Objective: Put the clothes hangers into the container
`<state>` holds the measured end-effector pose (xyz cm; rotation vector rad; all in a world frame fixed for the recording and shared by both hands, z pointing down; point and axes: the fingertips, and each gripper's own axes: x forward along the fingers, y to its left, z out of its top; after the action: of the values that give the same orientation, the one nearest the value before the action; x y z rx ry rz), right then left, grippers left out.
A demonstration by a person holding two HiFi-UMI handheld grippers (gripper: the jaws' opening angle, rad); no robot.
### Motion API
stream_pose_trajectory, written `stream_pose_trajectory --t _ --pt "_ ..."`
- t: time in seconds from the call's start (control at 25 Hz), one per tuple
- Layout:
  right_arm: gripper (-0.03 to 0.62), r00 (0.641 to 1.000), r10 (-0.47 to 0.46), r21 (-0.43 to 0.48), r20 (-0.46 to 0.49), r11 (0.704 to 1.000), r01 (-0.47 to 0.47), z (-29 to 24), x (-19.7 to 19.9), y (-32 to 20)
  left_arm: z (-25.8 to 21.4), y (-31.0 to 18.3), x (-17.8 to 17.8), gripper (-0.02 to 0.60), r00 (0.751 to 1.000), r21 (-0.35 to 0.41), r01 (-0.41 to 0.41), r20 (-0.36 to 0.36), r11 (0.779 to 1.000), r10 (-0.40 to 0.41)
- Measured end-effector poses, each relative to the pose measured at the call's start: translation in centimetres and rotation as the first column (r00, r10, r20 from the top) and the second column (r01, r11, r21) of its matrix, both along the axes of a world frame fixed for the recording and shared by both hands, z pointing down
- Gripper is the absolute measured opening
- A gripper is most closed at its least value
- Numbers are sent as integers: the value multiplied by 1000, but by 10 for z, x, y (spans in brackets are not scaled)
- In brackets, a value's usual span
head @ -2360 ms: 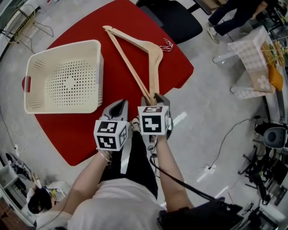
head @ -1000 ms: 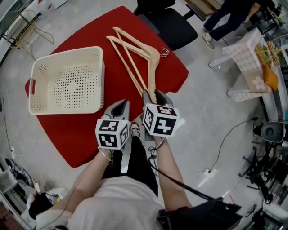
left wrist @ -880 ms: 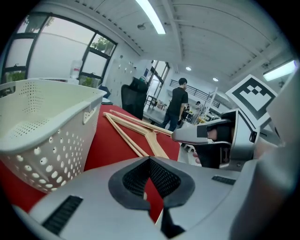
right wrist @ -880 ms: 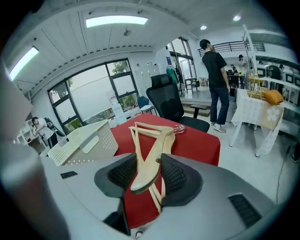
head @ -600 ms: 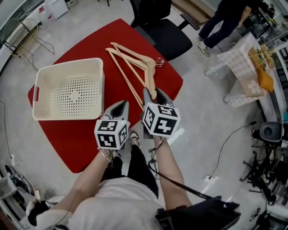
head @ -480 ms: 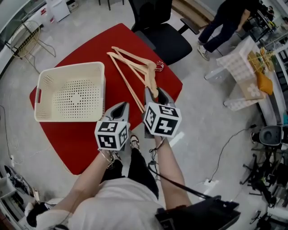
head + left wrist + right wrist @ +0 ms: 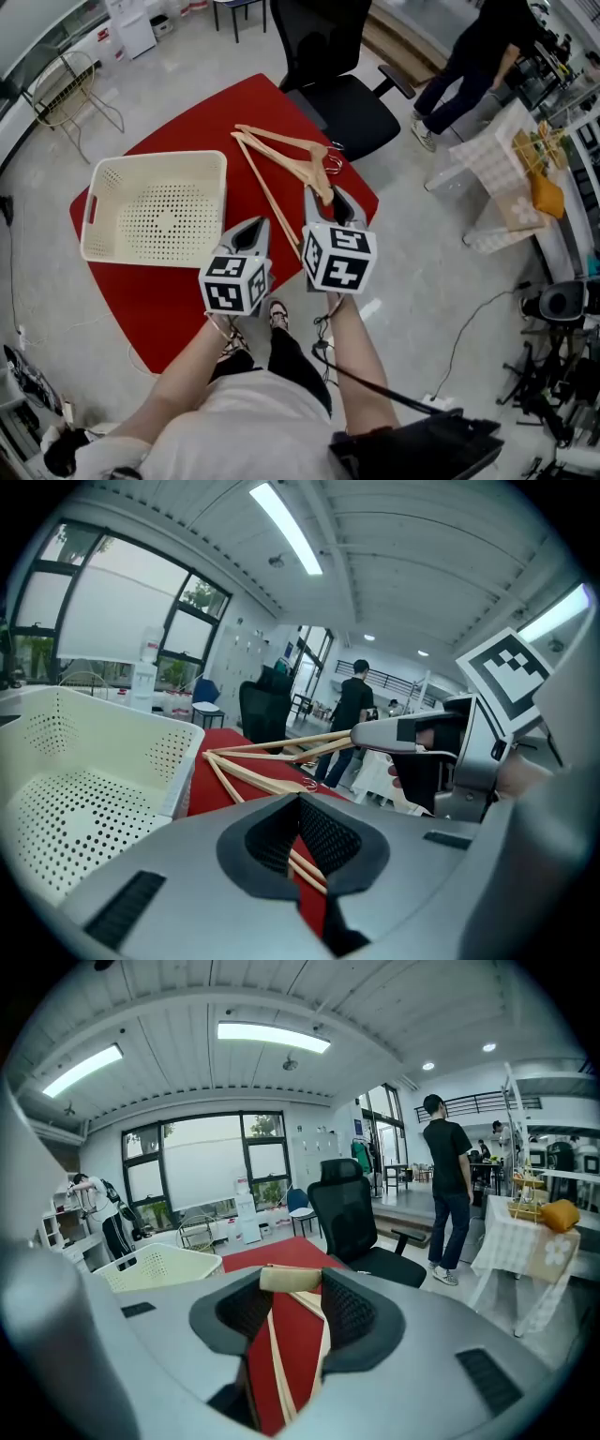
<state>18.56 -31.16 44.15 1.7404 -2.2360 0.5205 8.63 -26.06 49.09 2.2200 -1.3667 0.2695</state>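
The wooden hangers [image 7: 317, 173] were bunched together over the red mat [image 7: 178, 300], with their metal hooks near the 12 o'clock end of the bundle. The long arms fanned out toward 10 o'clock. One shoulder end sat right in the right gripper [image 7: 326, 195]. In the right gripper view, that pale wooden end [image 7: 291, 1279] was clamped across the tips, a pad pressing on each side, so it was grasping the hangers. From the left gripper view the hangers [image 7: 281, 745] looked tilted, the gripped end higher. Honestly I couldn't tell if the far tips touched the mat.

The cream perforated container [image 7: 159, 157] sat on the same mat at about 9 o'clock from the hangers, apart from them, with nothing in it. Its holey wall [image 7: 122, 724] filled the left side of the left gripper view.

The left gripper [image 7: 251, 228] was just beside the right one, at its 8 o'clock. Its jaws [image 7: 300, 803] were pinched together at the tips with nothing between them, only mat and a hanger bar visible past them.

Further out, a black office chair [image 7: 352, 103] stood off the mat's edge at 1 o'clock from the hangers. A person in dark clothes [image 7: 478, 42] was over at 2 o'clock, next to a table with a checked cloth [image 7: 497, 164]. The floor around was pale grey.
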Motion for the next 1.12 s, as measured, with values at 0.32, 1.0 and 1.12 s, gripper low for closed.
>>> stream_pose_trajectory --t 0.32,1.0,1.12 --pt "167 1000 -2 -89 23 996 4 30 -7 16 4 -2 -7 0 1000 -11 3 2 1000 -3" --pt "169 984 73 -264 162 964 -28 97 3 51 31 11 -8 0 1000 -79 -6 -11 997 5" --pt "168 984 68 -286 164 958 -19 110 3 57 37 13 -8 0 1000 -93 -8 -13 996 7"
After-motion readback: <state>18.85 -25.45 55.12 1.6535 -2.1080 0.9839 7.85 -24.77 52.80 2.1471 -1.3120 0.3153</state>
